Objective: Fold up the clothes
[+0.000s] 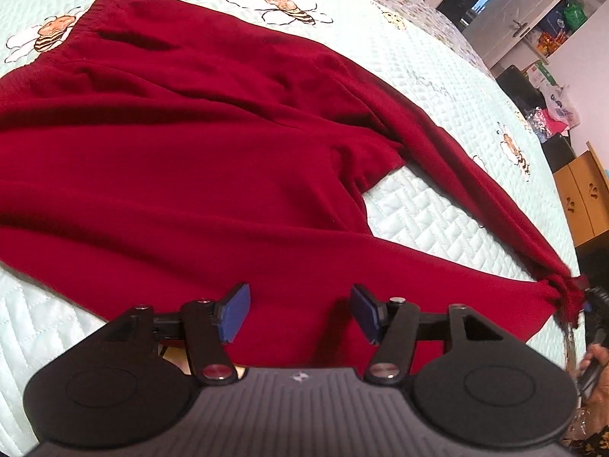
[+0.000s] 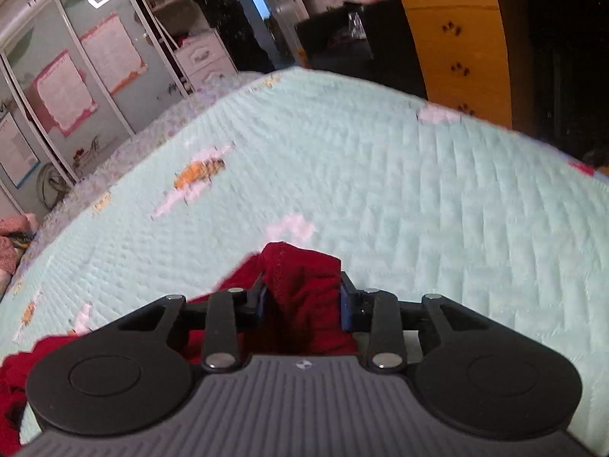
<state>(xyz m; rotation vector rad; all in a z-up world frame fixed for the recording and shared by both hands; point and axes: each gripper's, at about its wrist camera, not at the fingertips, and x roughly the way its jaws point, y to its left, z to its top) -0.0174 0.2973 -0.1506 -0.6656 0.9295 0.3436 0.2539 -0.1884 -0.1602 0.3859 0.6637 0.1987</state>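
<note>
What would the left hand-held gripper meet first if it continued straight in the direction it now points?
Most likely the red garment. The left hand-held gripper has open jaws, points downward, and the red cloth lies directly between and beyond its pads. The quilted bedspread is underneath. Exact depth is unclear.

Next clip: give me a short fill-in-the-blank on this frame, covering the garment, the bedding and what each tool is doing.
1. The trousers spread on the quilt are dark ____.
2. The quilt is printed with ____.
3. The right tool is shut on a bunched ____ of the trousers.
4. The left tool hovers over the cloth with its jaws ____.

Missing words: red; bees; leg end; open
</note>
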